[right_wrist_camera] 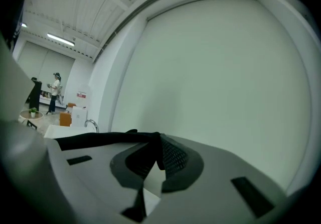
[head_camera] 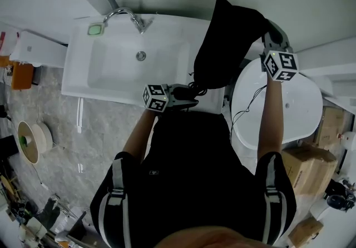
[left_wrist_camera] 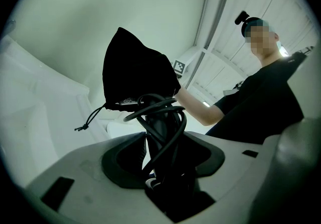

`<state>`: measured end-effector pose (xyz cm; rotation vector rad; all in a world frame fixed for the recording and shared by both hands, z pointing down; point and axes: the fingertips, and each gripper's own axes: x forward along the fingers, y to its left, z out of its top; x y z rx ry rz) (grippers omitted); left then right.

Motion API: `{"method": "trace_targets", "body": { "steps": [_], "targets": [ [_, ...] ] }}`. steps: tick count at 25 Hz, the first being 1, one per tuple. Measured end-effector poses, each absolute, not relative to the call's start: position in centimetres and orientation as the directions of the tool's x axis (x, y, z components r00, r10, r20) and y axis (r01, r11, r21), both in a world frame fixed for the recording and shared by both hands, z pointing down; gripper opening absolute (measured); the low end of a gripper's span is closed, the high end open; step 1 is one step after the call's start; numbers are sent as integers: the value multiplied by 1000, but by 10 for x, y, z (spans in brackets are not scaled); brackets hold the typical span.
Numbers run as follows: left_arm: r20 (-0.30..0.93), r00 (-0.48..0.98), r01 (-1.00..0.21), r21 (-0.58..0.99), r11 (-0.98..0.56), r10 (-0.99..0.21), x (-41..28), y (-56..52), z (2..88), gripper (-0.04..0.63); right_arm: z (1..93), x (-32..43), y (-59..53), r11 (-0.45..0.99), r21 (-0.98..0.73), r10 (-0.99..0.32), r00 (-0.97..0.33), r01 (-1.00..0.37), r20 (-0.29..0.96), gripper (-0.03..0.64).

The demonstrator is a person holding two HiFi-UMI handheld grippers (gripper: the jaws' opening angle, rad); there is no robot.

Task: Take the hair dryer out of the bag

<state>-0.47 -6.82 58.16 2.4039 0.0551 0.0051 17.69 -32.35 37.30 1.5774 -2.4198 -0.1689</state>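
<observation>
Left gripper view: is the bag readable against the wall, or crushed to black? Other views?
Left gripper view: bag a detail-less black silhouette on bright background, cord loops barely separable, heavy fisheye vignette. Right gripper view: flat even light, edges soft. Head view: sharp, bag solid black.

Black bag point(head_camera: 225, 41), black hair dryer point(left_wrist_camera: 160, 135) too; white sink point(head_camera: 105, 72), mottled grey floor point(head_camera: 83, 141), black-and-white squares on that cube point(head_camera: 280, 65).

No text reading clearly anywhere, pale print point(left_wrist_camera: 128, 101) on the black bag point(left_wrist_camera: 135, 67) showing too blurred, far red sign point(right_wrist_camera: 82, 95) showing too small.
</observation>
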Motion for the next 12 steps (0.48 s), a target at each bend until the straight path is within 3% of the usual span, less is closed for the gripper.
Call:
{"method": "trace_targets", "body": {
  "steps": [12],
  "targets": [
    [3,1000,1,692,-722,4,-20,-71,596,206,341,188,-328,366,237,-930,-358,-900,80,63]
  ]
}}
